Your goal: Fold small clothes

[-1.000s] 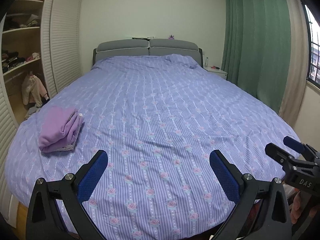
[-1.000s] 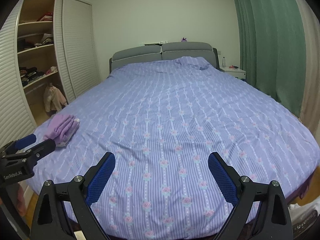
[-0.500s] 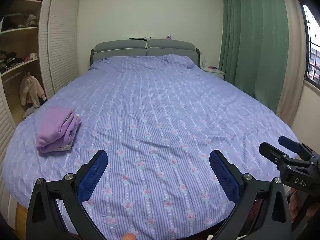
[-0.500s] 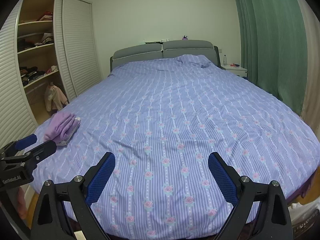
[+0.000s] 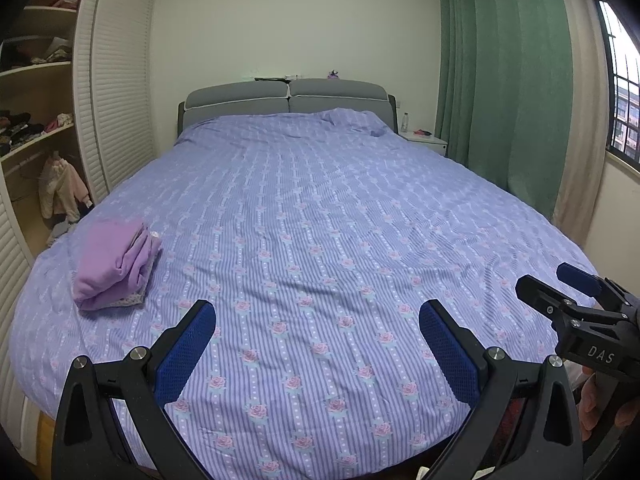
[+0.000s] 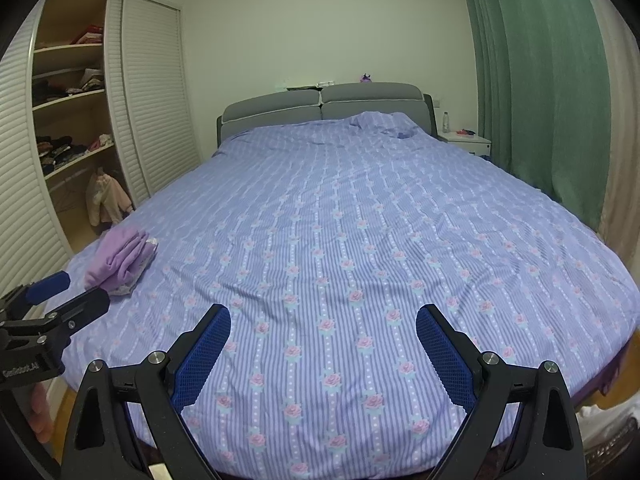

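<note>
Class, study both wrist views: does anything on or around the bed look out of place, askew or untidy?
Little stands out. The folded purple clothes sit neatly near the bed's left edge. Only the bedcover is rumpled by the headboard. Both grippers are open.

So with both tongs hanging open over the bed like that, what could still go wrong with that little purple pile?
Two things, I'd guess. The folded purple clothes sit close to the bed's left edge, so a clumsy nudge might push them off. And the stack looks loose, with a lacy piece poking out underneath, so pinching only the top layer with the left tongs could undo the fold. The right tongs are open and empty too, over bare bedspread.
</note>
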The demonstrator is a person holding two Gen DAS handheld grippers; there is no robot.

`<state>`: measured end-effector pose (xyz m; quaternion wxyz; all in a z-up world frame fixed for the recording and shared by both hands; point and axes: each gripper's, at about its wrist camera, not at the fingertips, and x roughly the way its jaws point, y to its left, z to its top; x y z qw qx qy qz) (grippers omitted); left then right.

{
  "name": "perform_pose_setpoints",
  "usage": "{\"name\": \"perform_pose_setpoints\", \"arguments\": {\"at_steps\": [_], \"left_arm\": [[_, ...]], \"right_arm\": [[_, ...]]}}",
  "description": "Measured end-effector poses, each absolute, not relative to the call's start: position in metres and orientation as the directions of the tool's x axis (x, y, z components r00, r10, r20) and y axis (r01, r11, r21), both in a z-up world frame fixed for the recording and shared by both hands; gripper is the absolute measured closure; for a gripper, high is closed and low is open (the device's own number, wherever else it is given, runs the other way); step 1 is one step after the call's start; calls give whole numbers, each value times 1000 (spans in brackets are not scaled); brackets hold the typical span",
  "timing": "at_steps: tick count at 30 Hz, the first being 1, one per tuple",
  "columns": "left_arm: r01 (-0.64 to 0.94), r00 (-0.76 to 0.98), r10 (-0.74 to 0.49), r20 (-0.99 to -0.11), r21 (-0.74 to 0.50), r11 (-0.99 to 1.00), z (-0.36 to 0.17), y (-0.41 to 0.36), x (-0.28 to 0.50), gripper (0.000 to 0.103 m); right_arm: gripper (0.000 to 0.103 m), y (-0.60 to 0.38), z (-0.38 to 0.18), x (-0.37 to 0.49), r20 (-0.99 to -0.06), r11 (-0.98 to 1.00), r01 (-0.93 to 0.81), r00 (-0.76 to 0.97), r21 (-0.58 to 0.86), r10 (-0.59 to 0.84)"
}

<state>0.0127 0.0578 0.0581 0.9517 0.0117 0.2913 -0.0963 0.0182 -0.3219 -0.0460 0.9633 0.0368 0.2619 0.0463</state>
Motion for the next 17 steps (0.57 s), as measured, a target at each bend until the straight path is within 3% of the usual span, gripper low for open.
{"name": "perform_pose_setpoints", "arguments": {"at_steps": [8,17], "left_arm": [[193,813,-216,-540,-100,976,59,61,11,0],[171,822,-176,-542,-59,983,57,54,11,0]], "right_arm": [[8,-322,-45,18,-504,993,-74,857,93,111],[8,-322,-46,19,-509,993,-71,854,93,109]]}}
